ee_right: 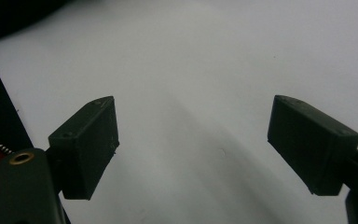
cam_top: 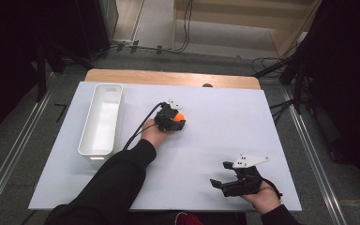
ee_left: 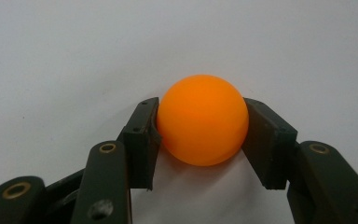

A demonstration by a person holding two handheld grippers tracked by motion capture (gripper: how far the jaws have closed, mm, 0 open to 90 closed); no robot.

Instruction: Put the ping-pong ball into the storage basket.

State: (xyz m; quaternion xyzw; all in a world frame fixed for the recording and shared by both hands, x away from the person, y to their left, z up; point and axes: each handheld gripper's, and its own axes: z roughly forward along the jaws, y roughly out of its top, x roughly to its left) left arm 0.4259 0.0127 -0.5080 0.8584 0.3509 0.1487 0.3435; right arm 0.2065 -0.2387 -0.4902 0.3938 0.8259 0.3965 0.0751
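1 orange ball (ee_left: pixel 202 120), which looks like a table tennis ball, is the thing in hand at this moment. It lies on the white table surface (cam_top: pixel 215 140), a little past the middle of it and to the right of the white rectangular bin (cam_top: pixel 101 118). The left gripper (cam_top: pixel 173 119) is at the ball, and in the left gripper view its 2 black pads (ee_left: pixel 142 140) press on the 2 sides of the ball, so the gripper is pinching it. The ball seems to touch the table under it, so I judge that it is grasped but not yet lifted.

The right gripper (cam_top: pixel 219 174) rests near the front edge of the table, well apart from the ball and from the bin. Its jaws are spread wide, and in the right gripper view there is nothing between them except the bare white surface.

As a judgement, the work is at an early step: the reach and the closing on the ball are done. What is left, most probably, is to lift the ball, to carry it to the left over the bin and to let it go there. The bin appears to have nothing in it, although its bright inside makes this hard to confirm.
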